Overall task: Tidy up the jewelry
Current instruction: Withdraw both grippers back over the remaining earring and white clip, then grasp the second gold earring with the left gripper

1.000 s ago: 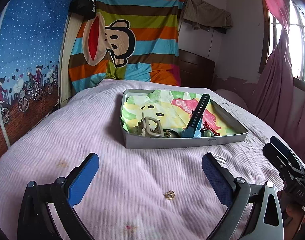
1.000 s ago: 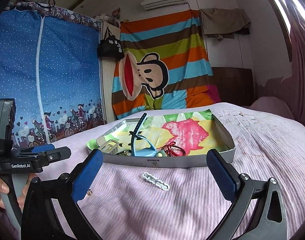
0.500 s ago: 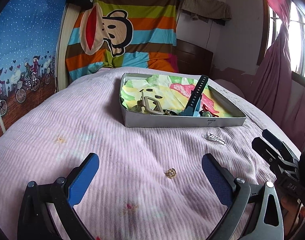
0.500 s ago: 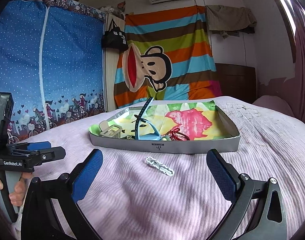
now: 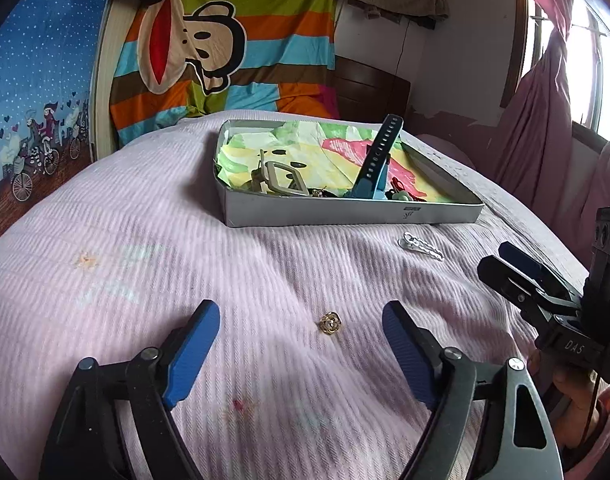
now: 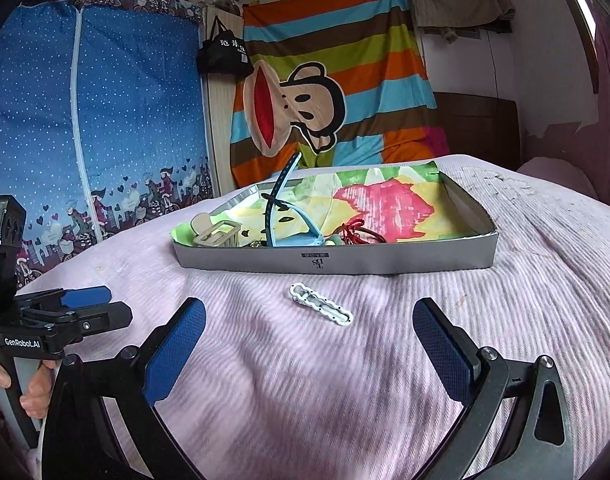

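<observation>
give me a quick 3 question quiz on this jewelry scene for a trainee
1. True or false: the small gold ring already lies inside the grey tray.
2. Which piece lies nearer the tray's front wall: A) the gold ring, B) the white hair clip, C) neither, both are in the tray?
3. Fill in: the left gripper has nothing between its blue pads, so it is ____.

Key
1. False: the ring lies on the pink bedspread, ahead of the left gripper, whose jaws have just been closing.
2. B: the clip lies just in front of the tray, ahead of the right gripper.
3. Open.
</observation>
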{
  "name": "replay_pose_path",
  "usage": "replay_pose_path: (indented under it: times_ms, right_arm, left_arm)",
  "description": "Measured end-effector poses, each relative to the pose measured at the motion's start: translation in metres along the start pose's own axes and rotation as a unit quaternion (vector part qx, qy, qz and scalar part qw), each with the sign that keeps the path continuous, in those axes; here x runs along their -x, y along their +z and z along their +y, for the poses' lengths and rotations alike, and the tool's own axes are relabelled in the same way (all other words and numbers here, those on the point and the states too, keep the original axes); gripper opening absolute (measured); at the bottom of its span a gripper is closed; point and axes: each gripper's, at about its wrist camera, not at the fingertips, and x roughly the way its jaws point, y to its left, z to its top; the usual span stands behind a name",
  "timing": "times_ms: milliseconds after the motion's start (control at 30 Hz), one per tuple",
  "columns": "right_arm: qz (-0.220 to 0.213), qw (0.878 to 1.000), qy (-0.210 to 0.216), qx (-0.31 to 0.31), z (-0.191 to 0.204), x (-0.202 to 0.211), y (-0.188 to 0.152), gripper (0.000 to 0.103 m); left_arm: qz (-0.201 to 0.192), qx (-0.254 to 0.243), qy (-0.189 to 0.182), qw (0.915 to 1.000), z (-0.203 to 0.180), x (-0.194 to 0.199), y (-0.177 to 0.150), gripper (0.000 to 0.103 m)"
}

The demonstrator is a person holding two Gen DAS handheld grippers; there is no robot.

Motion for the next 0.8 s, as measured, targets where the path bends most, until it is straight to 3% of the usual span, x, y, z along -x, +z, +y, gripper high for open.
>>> replay_pose_path:
  times_ms: [267,500,800]
  right_arm:
    - [0.023,1.000,0.011,-0.014,-0.004,-0.013,-0.004,0.101]
    - [0.049,0.998,0.018,-0.016,-0.003,-0.025,-0.009,0.085]
    - [0.097,0.994,0.016,-0.047,-0.017,-0.056,-0.008,0.069]
  left_arm:
    - [0.030,-0.031,-0.021,0.9989,-0.011,-0.011,-0.002,0.051]
    - [0.062,-0.043,-0.030,0.9967,-0.015,-0.023,-0.007,0.033]
    - [0.090,-0.046,-0.011,0.9949,-0.017,-0.038,-0.009,0.019]
